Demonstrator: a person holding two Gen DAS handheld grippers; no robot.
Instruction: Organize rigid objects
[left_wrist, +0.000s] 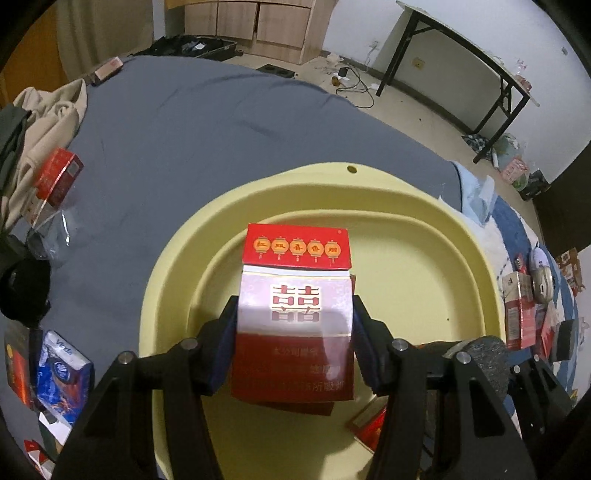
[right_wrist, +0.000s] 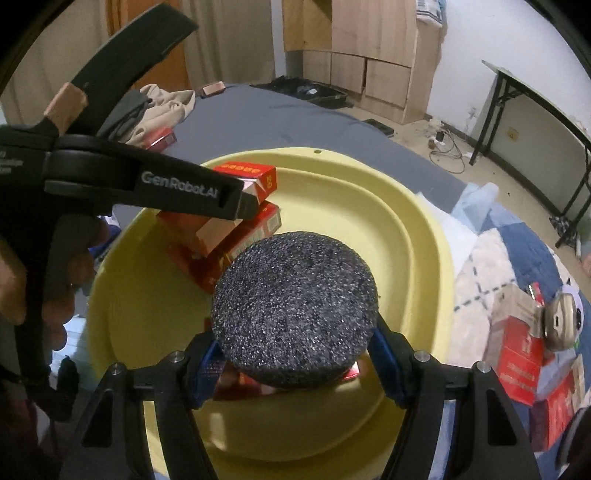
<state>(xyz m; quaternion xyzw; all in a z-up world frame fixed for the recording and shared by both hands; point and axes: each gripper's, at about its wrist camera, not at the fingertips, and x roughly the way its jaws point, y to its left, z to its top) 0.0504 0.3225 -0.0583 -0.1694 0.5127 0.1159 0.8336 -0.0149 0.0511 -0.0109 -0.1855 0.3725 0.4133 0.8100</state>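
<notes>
My left gripper (left_wrist: 295, 310) is shut on a red and white cigarette pack (left_wrist: 295, 295) with its lid flipped open. It holds the pack upright over the yellow basin (left_wrist: 406, 206). My right gripper (right_wrist: 295, 347) is shut on a dark speckled round disc (right_wrist: 295, 306), also above the basin (right_wrist: 406, 229). In the right wrist view the left gripper (right_wrist: 240, 195) reaches in from the left with its pack (right_wrist: 258, 177), just above red packs (right_wrist: 236, 236) lying in the basin. The disc (left_wrist: 480, 354) shows at the left wrist view's lower right, near another red pack (left_wrist: 369, 424) in the basin.
The basin sits on a bed with a grey sheet (left_wrist: 184, 129). Beige clothes (left_wrist: 48, 110), a red pack (left_wrist: 59, 177) and a blue packet (left_wrist: 62, 376) lie to the left. More red boxes (right_wrist: 521, 362) lie to the right. A person's hand (right_wrist: 62, 273) grips the left handle.
</notes>
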